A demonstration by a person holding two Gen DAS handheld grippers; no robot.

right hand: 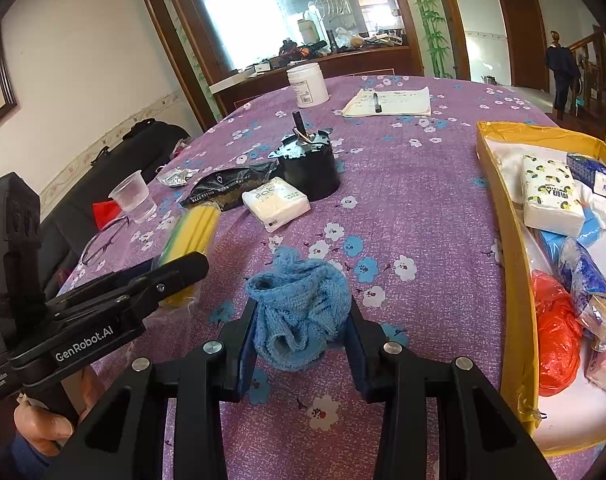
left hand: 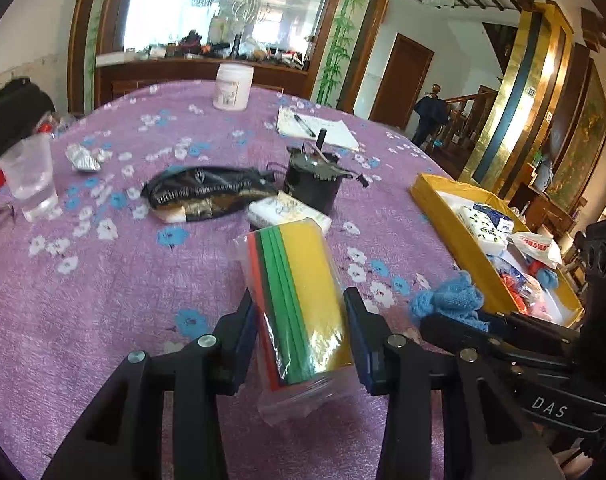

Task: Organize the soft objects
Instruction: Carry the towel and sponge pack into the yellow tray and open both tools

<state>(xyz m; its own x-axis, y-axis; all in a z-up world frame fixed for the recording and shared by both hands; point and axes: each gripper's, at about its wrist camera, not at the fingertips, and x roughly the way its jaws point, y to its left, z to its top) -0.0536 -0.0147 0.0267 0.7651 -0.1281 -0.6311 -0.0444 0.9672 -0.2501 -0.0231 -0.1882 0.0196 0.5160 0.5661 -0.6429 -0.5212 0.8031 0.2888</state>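
Sponge pack [left hand: 299, 300] in clear wrap squeezed by left gripper [left hand: 301, 336] over purple tablecloth [left hand: 103, 320], bottom end hidden, blue cloth [right hand: 301, 312] held by right gripper [right hand: 301, 344], "GenRobot.AI" on left gripper, yellow box [right hand: 499, 208] cut off.

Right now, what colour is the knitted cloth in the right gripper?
Light blue. The knitted cloth shows best in the right wrist view, between the right gripper's fingers.

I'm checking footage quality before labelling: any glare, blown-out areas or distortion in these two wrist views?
Left wrist view: the window is blown out white, the plastic bag around the sponge pack shows glare, and straight edges bow from the fisheye. Right wrist view: the window is also overexposed, the corners vignette black, and the blue cloth stays sharp and evenly lit.
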